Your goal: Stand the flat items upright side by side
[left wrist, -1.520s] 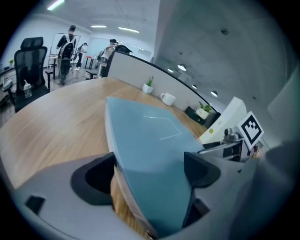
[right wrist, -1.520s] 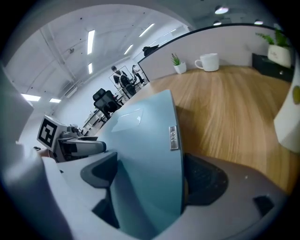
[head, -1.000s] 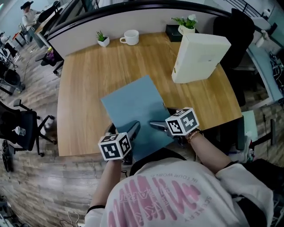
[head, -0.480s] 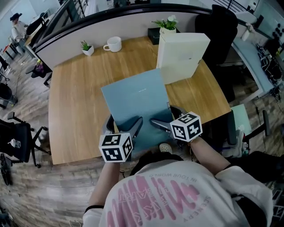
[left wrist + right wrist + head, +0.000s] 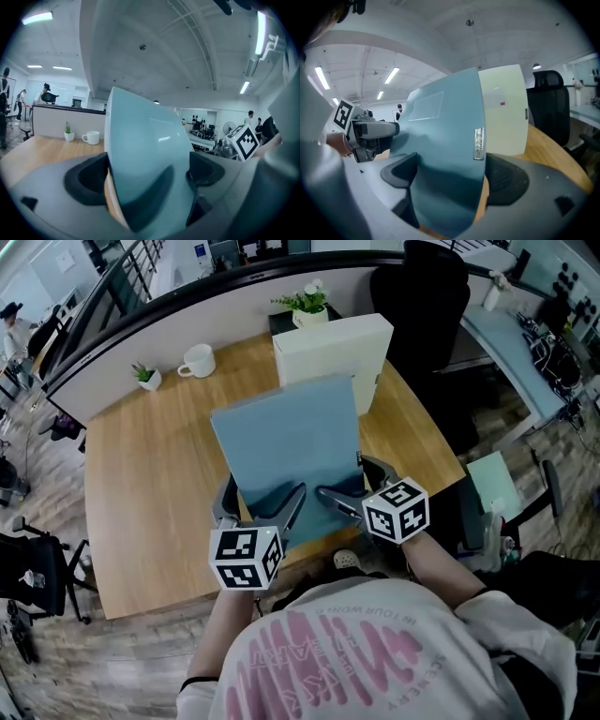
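Wooden counter [image 5: 141, 484], head view: a white mug [image 5: 197, 360] and a small potted plant [image 5: 145, 376] stand at its far edge, and a cream binder [image 5: 328, 348] stands upright at the far right. The blue folder [image 5: 286, 442] is tilted up just in front of that binder; whether they touch I cannot tell. Its near edge is taken by my left gripper [image 5: 264, 488] and right gripper [image 5: 352, 482], side by side. Left gripper view: my fingers [image 5: 89, 176] have just been widening, and the folder fills the gap with a pad on either side. Right gripper view: my fingers [image 5: 506, 178] pinch the folder beside its metal label holder [image 5: 478, 144], and the cream binder is directly behind.
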